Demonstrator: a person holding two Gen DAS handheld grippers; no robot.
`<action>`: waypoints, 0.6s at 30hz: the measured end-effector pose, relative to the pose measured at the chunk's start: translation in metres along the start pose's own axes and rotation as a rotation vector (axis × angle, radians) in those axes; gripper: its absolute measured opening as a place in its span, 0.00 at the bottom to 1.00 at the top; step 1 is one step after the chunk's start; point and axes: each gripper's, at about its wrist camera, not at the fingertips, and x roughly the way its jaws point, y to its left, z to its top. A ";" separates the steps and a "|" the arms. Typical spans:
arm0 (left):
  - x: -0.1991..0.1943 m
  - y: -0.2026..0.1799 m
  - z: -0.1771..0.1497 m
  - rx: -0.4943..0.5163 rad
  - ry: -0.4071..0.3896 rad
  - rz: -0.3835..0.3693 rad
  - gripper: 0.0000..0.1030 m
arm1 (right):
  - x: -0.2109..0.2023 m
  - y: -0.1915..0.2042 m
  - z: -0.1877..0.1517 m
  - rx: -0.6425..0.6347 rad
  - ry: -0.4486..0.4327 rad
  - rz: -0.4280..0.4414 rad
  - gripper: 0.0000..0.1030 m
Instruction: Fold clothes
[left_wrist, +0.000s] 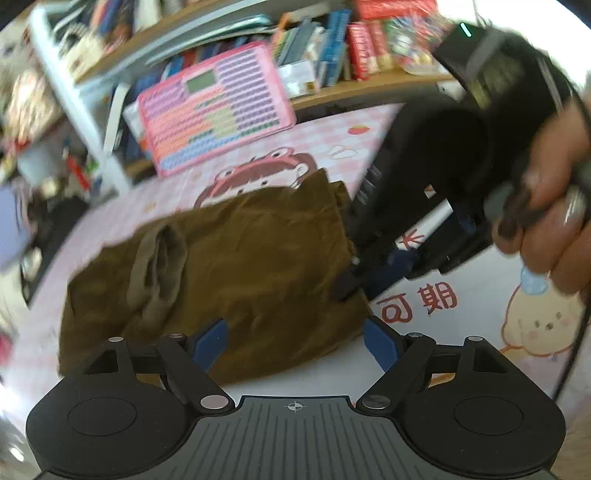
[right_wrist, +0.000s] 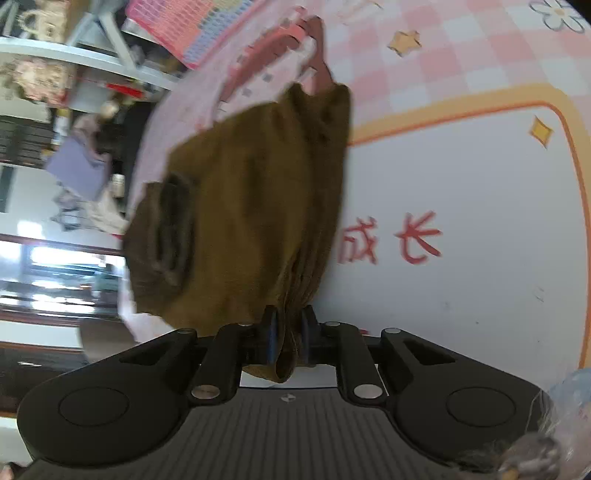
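A brown corduroy garment (left_wrist: 236, 266) lies folded on a pink cartoon table mat (left_wrist: 443, 350), with its collar opening toward the left. My left gripper (left_wrist: 295, 341) is open, its blue pads just above the garment's near edge, touching nothing. My right gripper (right_wrist: 287, 332) is shut on a bunched edge of the brown garment (right_wrist: 251, 206), which hangs from its fingers over the mat (right_wrist: 461, 184). In the left wrist view the right gripper (left_wrist: 349, 284) comes in from the right, held by a hand (left_wrist: 554, 206), pinching the garment's right edge.
A pink calculator-patterned pad (left_wrist: 218, 110) leans against a shelf of books (left_wrist: 332, 48) at the back of the table. A white shelf post (left_wrist: 81, 110) and clutter stand at the left. The mat's edge and the room floor show at the left in the right wrist view.
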 end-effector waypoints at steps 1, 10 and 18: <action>0.002 -0.005 0.002 0.029 0.003 0.013 0.81 | -0.003 0.002 0.001 -0.004 -0.004 0.023 0.12; 0.032 -0.033 0.003 0.287 0.029 0.179 0.67 | -0.014 0.012 0.010 -0.012 0.003 0.077 0.12; 0.032 -0.038 0.009 0.333 -0.060 0.165 0.10 | -0.019 0.001 0.020 0.018 -0.044 0.045 0.57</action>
